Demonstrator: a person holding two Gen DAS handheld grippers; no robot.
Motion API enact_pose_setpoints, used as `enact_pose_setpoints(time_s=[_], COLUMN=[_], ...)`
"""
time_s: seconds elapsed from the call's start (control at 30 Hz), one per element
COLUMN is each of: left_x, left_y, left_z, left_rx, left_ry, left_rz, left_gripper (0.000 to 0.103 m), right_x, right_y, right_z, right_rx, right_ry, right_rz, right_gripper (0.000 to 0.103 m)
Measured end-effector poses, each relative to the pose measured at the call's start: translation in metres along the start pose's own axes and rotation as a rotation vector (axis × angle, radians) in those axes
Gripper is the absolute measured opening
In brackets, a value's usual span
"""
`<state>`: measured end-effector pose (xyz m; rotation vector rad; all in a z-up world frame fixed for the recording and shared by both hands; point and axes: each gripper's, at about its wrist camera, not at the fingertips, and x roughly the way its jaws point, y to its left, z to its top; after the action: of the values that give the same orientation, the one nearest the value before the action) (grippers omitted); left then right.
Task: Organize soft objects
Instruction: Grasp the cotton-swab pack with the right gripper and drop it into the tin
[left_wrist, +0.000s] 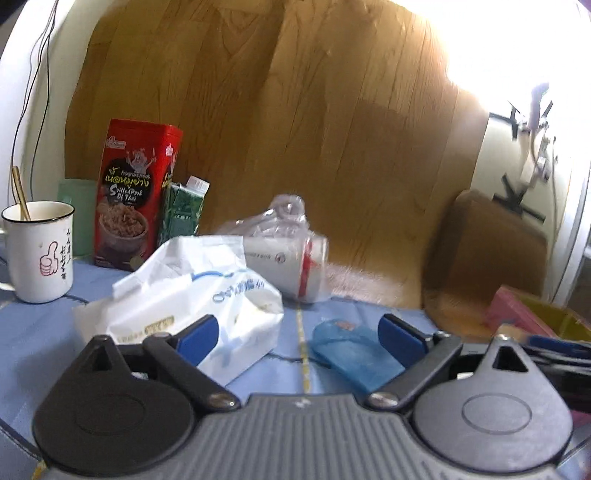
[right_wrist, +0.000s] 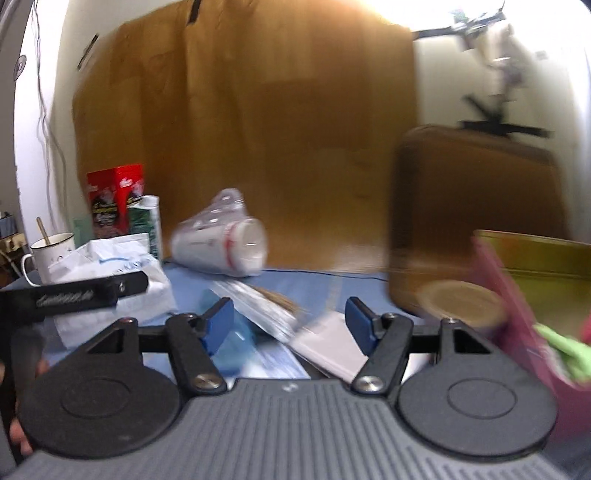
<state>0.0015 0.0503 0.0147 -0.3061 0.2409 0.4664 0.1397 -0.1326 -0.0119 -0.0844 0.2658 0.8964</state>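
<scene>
A crumpled white plastic bag (left_wrist: 192, 306) with blue print lies on the blue tablecloth (left_wrist: 37, 332); it also shows in the right wrist view (right_wrist: 110, 269). My left gripper (left_wrist: 299, 334) is open and empty, its left finger just in front of the bag. A translucent blue soft piece (left_wrist: 351, 350) lies by its right finger. A sleeve of paper cups in clear wrap (left_wrist: 288, 258) lies on its side behind. My right gripper (right_wrist: 290, 319) is open and empty above a clear packet (right_wrist: 258, 302), a white flat packet (right_wrist: 332, 350) and the blue piece (right_wrist: 232, 347).
A white enamel mug (left_wrist: 40, 251) with a stick, a red snack box (left_wrist: 129, 192) and a green carton (left_wrist: 184, 210) stand at the back left. A brown box (right_wrist: 472, 206), a tape roll (right_wrist: 461, 302) and a pink-and-olive container (right_wrist: 535, 280) are at the right. A wood-pattern backdrop (left_wrist: 277, 110) stands behind.
</scene>
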Motion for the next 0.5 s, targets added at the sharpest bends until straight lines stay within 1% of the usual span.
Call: enact_pose_setpoints(time_s=[0.07,0.13,0.2,0.27,0.3,0.37,0.43,0.5], left_x=[-0.002,-0.004,-0.005,-0.003,-0.003,-0.006,-0.007,-0.010], left_y=[-0.004,-0.003,-0.002,0.002,0.004,0.005,0.005,0.004], left_z=[0.000,0.001,0.001,0.001,0.001,0.000,0.000,0.000], left_rx=[0.009,0.000,-0.010,-0.019,-0.023,-0.030,-0.032,-0.033], left_ry=[-0.021,-0.033,-0.037,-0.026,-0.021,-0.020,-0.025,-0.036], left_rz=[0.009,0.009,0.014,0.018,0.020,0.021,0.006,-0.038], left_gripper=[0.097,0.097,0.097,0.097,0.097,0.097,0.097,0.097], right_x=[0.025,0.048,0.071,0.086,0.085,0.063,0.024,-0.017], right_y=[0.012,0.023,0.033,0.035,0.030,0.014,0.002,-0.012], right_z=[0.009,0.014,0.015,0.013,0.015,0.017,0.016,0.008], right_rx=[-0.039,-0.077,-0.133,-0.174,-0.146,-0.055,-0.009,0.063], right_ry=[0.026,0.080,0.121,0.156,0.153,0.094,0.024,-0.004], right_rz=[0.042,0.080,0.075,0.056,0.051,0.041,0.052,0.082], right_gripper=[0.070,0.070,0.069,0.026,0.025,0.017,0.015,0.015])
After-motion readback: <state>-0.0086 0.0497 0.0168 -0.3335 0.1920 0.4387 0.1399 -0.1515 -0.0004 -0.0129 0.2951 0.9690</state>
